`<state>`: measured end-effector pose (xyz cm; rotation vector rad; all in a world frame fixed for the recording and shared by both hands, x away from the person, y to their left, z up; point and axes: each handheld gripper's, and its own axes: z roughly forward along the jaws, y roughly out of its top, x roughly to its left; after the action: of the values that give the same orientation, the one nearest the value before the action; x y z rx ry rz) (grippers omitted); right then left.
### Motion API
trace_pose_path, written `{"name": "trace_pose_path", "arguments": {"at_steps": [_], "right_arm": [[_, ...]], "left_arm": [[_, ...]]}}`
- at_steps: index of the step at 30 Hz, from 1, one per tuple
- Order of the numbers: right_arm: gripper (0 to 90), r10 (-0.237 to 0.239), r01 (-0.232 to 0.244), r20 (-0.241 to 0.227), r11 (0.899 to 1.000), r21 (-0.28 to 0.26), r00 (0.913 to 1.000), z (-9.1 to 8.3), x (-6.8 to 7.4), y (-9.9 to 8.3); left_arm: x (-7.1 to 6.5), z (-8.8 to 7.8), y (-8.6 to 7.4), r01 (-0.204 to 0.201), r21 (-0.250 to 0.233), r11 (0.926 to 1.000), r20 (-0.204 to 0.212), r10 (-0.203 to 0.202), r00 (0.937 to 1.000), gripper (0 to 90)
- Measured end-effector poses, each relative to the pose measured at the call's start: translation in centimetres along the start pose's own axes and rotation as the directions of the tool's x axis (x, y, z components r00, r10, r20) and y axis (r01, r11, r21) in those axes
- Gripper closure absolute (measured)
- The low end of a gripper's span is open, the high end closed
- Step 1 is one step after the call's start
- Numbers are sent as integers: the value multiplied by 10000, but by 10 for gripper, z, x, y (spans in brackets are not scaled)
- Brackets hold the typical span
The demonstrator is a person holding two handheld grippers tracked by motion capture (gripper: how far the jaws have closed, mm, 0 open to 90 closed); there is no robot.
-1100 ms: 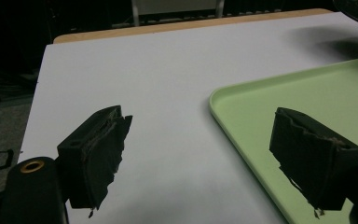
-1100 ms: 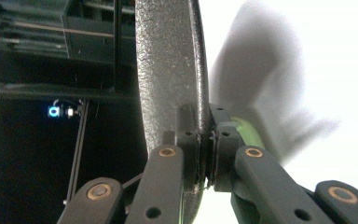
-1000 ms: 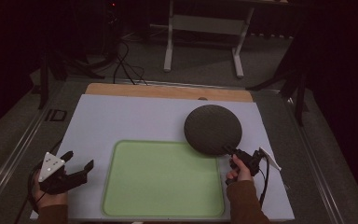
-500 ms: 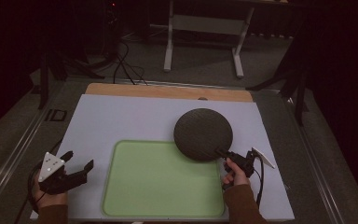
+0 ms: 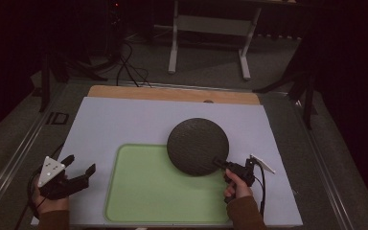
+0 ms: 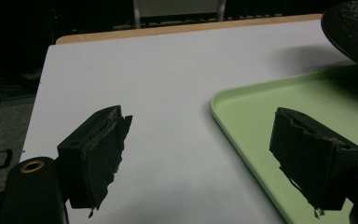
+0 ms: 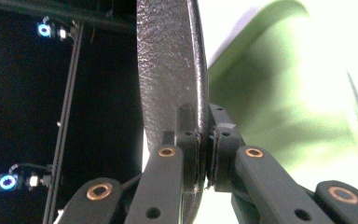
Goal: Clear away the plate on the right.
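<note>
High view: one dark round plate (image 5: 198,145) clamped in the right tongs (image 5: 219,162) over one green tray (image 5: 143,191); left tongs (image 5: 80,168) apart on the surface (image 5: 124,120).

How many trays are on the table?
1. The green tray lies on the white table cover, near the person's edge, between the two hands. The dark round plate, held by the right gripper, overlaps the tray's far right corner.

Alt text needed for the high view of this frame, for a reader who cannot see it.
The right gripper grips the rim of a dark grey textured round plate, which overlaps the far right corner of a pale green rectangular tray on a white table top. The left gripper, its jaws open, is at the table's near left edge.
</note>
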<state>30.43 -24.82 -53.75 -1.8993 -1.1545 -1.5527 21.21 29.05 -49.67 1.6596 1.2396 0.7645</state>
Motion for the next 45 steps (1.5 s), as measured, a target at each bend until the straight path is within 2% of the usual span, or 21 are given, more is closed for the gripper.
{"name": "trace_pose_path", "arguments": {"at_steps": [6,12,23,24,25,26,29,30,34,35,37,38,39,40,42,43,44,45], "right_arm": [[847,-217,211,111,9984,532,9997,3,1,-8],[847,-237,231,73,9977,643,9997,4,1,-11],[847,-523,505,78,9877,1477,9986,9,-2,-29],[846,-787,764,62,9814,1760,9969,11,-1,-33],[846,-787,764,62,9814,1760,9969,11,-1,-33],[846,-895,857,95,9752,2040,9959,13,0,-37],[846,-934,889,117,9735,2105,9956,14,0,-38],[835,-1251,1169,161,9598,2553,9920,18,0,-44],[836,-1352,1249,191,9539,2731,9906,20,0,-49],[839,-1441,1338,141,9471,2919,9895,22,1,-52],[840,-1433,1324,149,9451,2988,9896,23,2,-53],[843,-1593,1468,129,9361,3197,9872,25,4,-57],[843,-1593,1468,129,9361,3197,9872,25,4,-57],[853,-1790,1618,202,9272,3379,9836,26,5,-59],[851,-1969,1764,239,9205,3486,9801,26,6,-60],[851,-1969,1764,239,9205,3486,9801,26,6,-60],[833,-2292,2053,278,9139,3501,9730,26,8,-61],[833,-2292,2053,278,9139,3501,9730,26,8,-61]], "left_arm": [[0,0,0,27,-20,10000,-2,-27,10000,181],[0,0,0,23,-13,10000,-1,-23,10000,181],[0,0,0,7,-14,10000,3,-7,10000,181],[0,1,1,5,-2,10000,3,-5,10000,182],[0,1,1,5,-2,10000,3,-5,10000,181],[0,1,1,-5,3,10000,12,5,10000,181],[0,1,1,-8,-6,10000,22,8,10000,181],[0,1,1,-3,-11,10000,26,3,10000,181],[0,1,1,-10,-2,10000,21,10,10000,181],[0,1,1,-17,-1,10000,26,17,10000,181],[0,1,1,-15,5,10000,22,15,10000,181],[0,1,1,-11,5,10000,27,11,10000,181],[0,1,1,-13,2,10000,27,13,10000,181],[0,1,1,-13,5,10000,21,13,10000,181],[0,1,1,-7,-1,10000,20,7,10000,181],[0,1,1,-10,-2,10000,19,10,10000,181],[0,1,1,-12,4,10000,16,12,10000,181],[0,1,1,-7,11,10000,24,7,10000,181]]}}
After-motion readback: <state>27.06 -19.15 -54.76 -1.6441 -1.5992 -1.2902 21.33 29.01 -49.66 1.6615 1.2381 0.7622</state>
